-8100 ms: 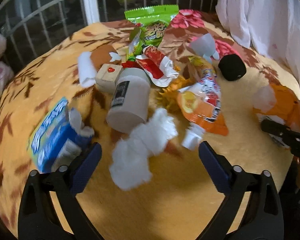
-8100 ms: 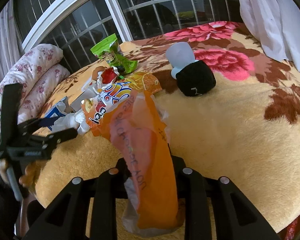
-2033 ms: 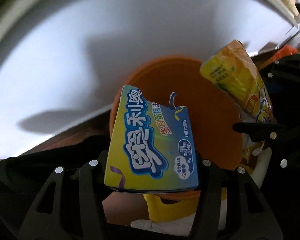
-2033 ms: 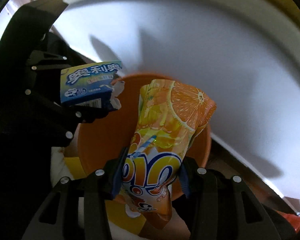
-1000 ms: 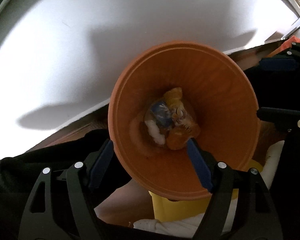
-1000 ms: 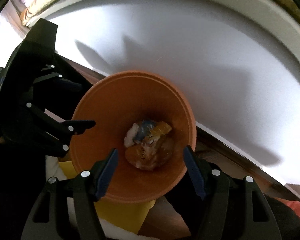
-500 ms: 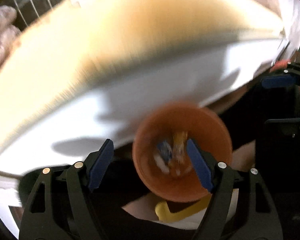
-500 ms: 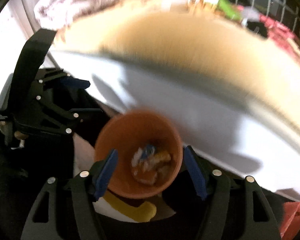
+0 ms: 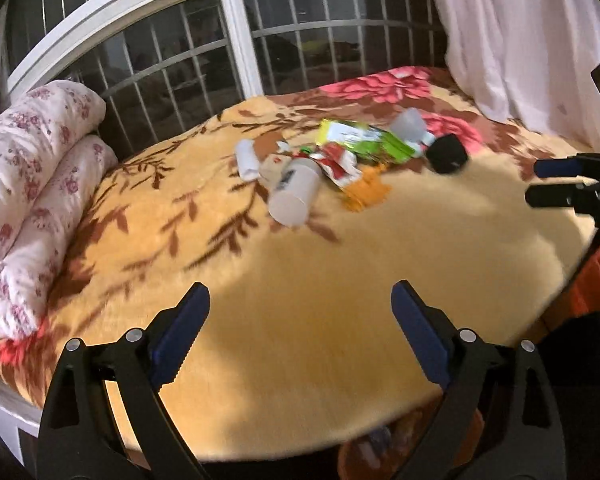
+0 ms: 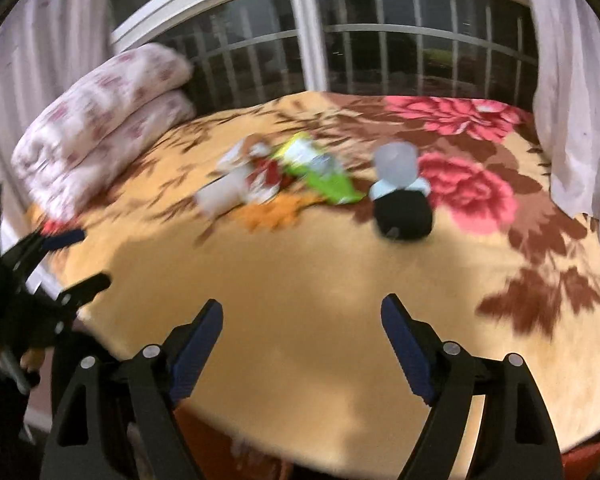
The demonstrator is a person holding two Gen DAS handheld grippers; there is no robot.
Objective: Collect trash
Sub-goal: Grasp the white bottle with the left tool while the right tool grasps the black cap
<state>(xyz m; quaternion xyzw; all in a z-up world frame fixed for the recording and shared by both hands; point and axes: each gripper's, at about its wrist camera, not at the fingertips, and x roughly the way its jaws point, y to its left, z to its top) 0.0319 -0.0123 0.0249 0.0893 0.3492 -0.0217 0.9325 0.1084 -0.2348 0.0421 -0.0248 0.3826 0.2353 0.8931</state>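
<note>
While a yellow floral blanket (image 9: 300, 280) covers the bed, a folded floral quilt (image 9: 32, 184) lies at its left edge by the barred window (image 9: 188, 64). The trash sits in a heap mid-bed: a white cylindrical container (image 9: 294, 192), a green snack bag (image 9: 364, 140), a red wrapper (image 9: 338, 168), a black pouch (image 9: 447, 153). The left gripper (image 9: 300, 320) and right gripper (image 10: 302, 326) hover above the near edge, jaws opening, nothing between them.
</note>
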